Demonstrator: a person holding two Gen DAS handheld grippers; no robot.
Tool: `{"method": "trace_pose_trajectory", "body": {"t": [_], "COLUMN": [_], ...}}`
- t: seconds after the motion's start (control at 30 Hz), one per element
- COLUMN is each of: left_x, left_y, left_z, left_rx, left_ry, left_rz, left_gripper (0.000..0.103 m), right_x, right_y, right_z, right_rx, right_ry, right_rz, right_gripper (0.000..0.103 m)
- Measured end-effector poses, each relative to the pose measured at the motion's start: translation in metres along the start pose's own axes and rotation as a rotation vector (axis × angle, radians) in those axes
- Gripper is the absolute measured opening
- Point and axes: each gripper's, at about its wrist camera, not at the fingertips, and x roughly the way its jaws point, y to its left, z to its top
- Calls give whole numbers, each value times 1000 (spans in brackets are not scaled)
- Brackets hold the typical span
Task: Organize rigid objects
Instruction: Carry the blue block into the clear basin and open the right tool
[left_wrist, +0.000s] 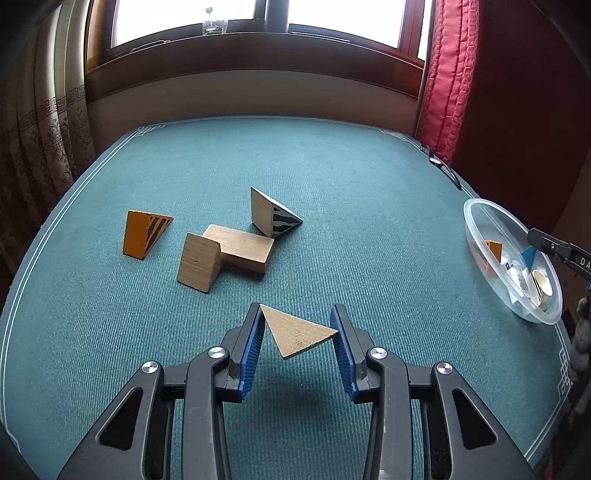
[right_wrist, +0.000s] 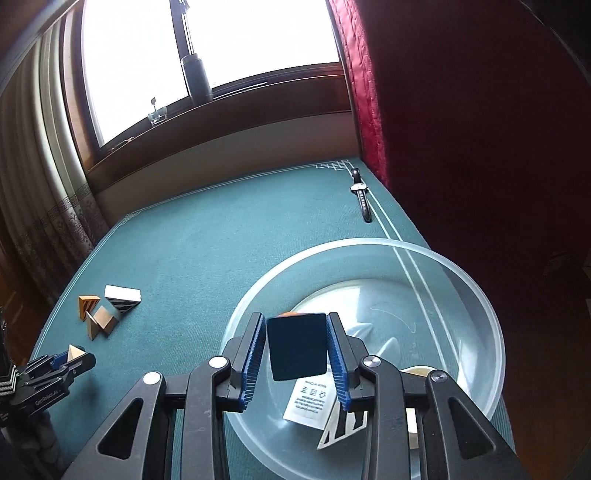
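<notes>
Pinches a plain wooden wedge (left_wrist: 295, 334) corner to corner in the left gripper (left_wrist: 298, 314), narrow-jawed and lifted off the teal cloth (left_wrist: 332, 166), likely for carrying to the clear bowl (left_wrist: 480, 201) at three o'clock. Leaves four more blocks (left_wrist: 236, 247) clustered at eleven o'clock, untouched. Hangs the right gripper (right_wrist: 295, 321) over that bowl with a dark block (right_wrist: 297, 347) between moderately parted jaws, apparently no longer squeezed, though hard to confirm from this angle. Positioned there for dropping in beside an orange piece (left_wrist: 494, 249) and a paper packet (right_wrist: 308, 400) already inside.
</notes>
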Motion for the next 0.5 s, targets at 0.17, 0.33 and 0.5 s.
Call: {"method": "trace_pose_trajectory", "body": {"t": [0.17,0.33,0.5], "left_x": [-1,0,2], "left_y": [-4,-12,-22], "left_z": [1,1,1], "left_rx": [0,8,22], "left_ry": [-3,2,8], "left_rz": [-5,-14,-29], "left_gripper": [38,38,38], "right_x": [-3,-6,-5], "right_y": [-10,-17,-27], "right_z": [-3,-5,-7], "right_rx": [14,20,41], "right_ry": [-17,-28,-17], "right_rz": [-33,-52,-65], "right_gripper": [64,64,68]}}
